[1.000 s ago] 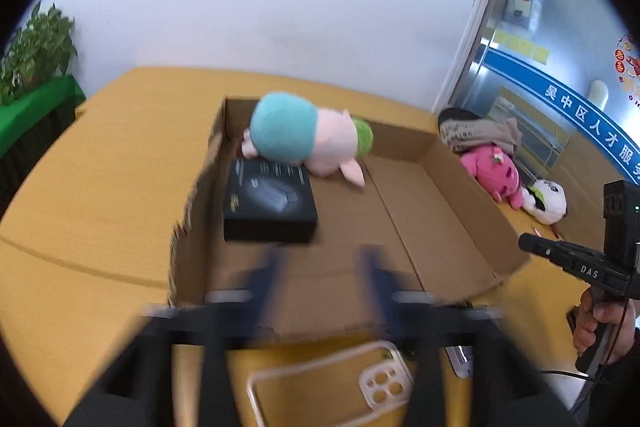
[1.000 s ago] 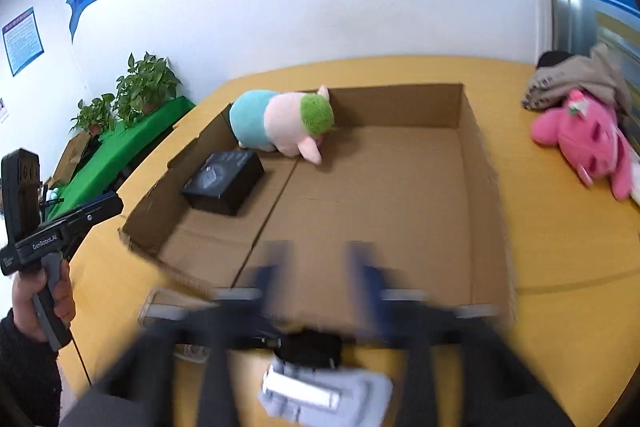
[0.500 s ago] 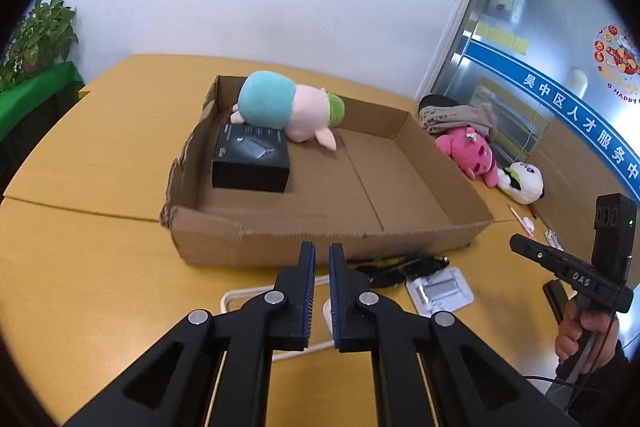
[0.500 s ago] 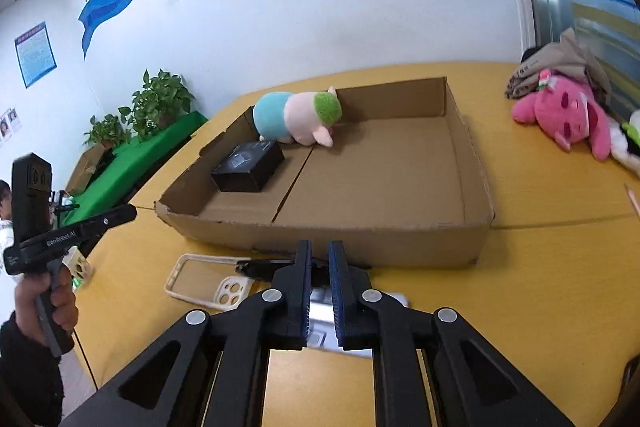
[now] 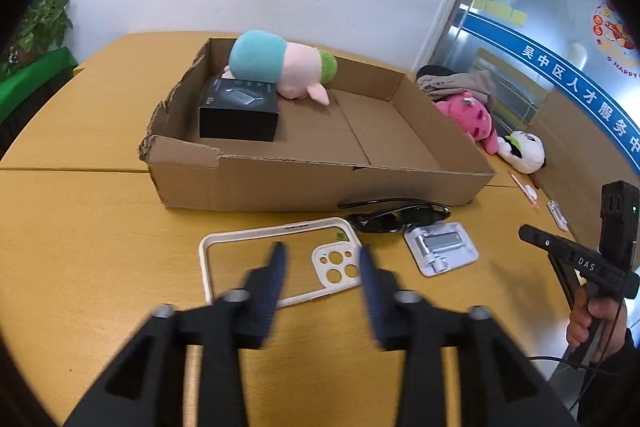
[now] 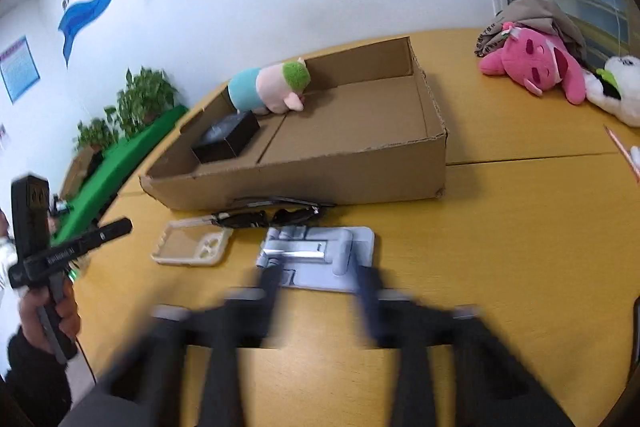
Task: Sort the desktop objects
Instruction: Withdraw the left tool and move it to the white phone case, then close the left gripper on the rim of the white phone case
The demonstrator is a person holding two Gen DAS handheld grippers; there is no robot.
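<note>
My left gripper (image 5: 320, 249) hovers over a clear white-rimmed phone case (image 5: 236, 259) lying flat on the table. Its jaws are opening and its pads press on nothing. My right gripper (image 6: 317, 271), blurred, has its fingers apart just above the near edge of a grey folded phone stand (image 6: 320, 251). Black sunglasses (image 5: 396, 219) lie between these items and the cardboard box (image 5: 300, 183). Inside the box are a black carton (image 5: 240, 115) and a teal, pink and green plush (image 5: 280, 71).
A pink plush (image 5: 468, 115), a panda plush (image 5: 524, 147) and a grey cloth lie on the table right of the box. Green plants stand beyond the table's left edge. A hand holds the other gripper at the right in the left wrist view.
Both pairs of fingers were shut half a second ago and now stand apart. Both grippers have come closer to the items lying in front of the box.
</note>
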